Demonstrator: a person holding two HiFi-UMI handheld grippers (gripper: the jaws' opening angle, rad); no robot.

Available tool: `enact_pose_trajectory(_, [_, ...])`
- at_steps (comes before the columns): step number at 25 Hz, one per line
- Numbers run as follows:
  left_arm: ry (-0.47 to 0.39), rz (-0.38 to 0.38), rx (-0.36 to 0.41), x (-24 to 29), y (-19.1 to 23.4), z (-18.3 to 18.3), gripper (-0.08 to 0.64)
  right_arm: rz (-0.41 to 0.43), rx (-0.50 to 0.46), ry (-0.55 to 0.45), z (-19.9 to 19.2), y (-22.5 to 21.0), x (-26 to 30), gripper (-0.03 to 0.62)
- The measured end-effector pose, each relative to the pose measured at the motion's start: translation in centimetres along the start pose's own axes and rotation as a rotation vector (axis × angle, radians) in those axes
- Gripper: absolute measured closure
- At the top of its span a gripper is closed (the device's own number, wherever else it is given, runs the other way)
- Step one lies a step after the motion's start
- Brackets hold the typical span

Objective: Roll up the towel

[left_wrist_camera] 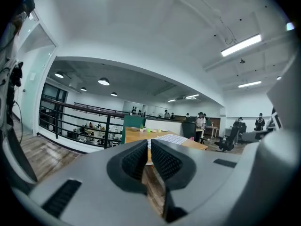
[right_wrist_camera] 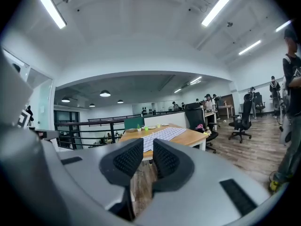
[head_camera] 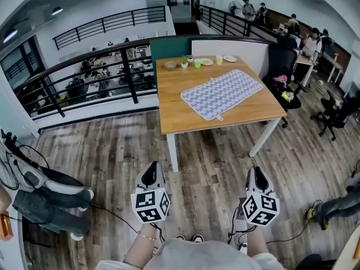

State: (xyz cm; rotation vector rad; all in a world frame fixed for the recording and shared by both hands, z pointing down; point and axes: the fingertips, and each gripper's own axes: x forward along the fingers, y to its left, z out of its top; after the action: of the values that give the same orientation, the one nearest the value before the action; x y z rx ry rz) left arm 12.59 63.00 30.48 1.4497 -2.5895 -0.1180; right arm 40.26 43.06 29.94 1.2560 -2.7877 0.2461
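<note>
The towel (head_camera: 221, 93), white with a grey check pattern, lies flat and unrolled across the wooden table (head_camera: 180, 117), with one corner near the table's front edge. Both grippers hang over the wood floor well short of the table, level and pointing at it. My left gripper (head_camera: 151, 174) is shut with nothing in it. My right gripper (head_camera: 257, 177) stands slightly open, its narrow gap empty. The left gripper view looks past the left gripper (left_wrist_camera: 149, 147) to the towel (left_wrist_camera: 170, 138) far ahead. The right gripper view shows the right gripper (right_wrist_camera: 148, 147) and the towel (right_wrist_camera: 160, 134) the same way.
Cups and small plates (head_camera: 198, 62) stand along the table's far edge. A black office chair (head_camera: 284, 66) sits to the right of the table, and a black railing (head_camera: 101, 72) runs to its left. Equipment with cables (head_camera: 45, 196) lies on the floor at the left. A person's legs (head_camera: 334, 207) show at the right edge.
</note>
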Motion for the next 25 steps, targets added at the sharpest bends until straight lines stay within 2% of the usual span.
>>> enact_pose_trajectory(2, [-0.001, -0.006, -0.005, 0.1, 0.0, 0.1, 0.508, -0.005, -0.002, -0.004, 0.1, -0.2, 0.0, 0.521])
enact_pose_trajectory(4, [0.000, -0.009, -0.008, 0.1, 0.2, 0.1, 0.490, -0.009, 0.001, -0.008, 0.3, -0.3, 0.1, 0.504])
enact_pose_trajectory(11, [-0.020, -0.018, -0.007, 1.0, 1.1, 0.5, 0.367, -0.035, -0.001, -0.043, 1.0, -0.5, 0.8, 0.399])
enact_pose_trajectory(13, [-0.022, -0.015, -0.010, 1.3, 1.4, 0.8, 0.321, -0.039, -0.004, -0.061, 1.4, -0.5, 1.1, 0.355])
enact_pose_trajectory(19, [-0.027, 0.014, -0.021, 1.9, 2.4, 1.0, 0.114, -0.056, -0.021, -0.102, 2.0, -0.3, 1.3, 0.194])
enact_pose_trajectory(22, [-0.050, 0.032, -0.028, 1.8, 3.0, 1.3, 0.054, -0.064, -0.037, -0.120, 1.9, -0.1, 1.1, 0.121])
enact_pose_trajectory(25, [-0.059, 0.025, -0.038, 1.8, 3.2, 1.6, 0.037, -0.065, -0.041, -0.130, 2.1, 0.3, 1.1, 0.077])
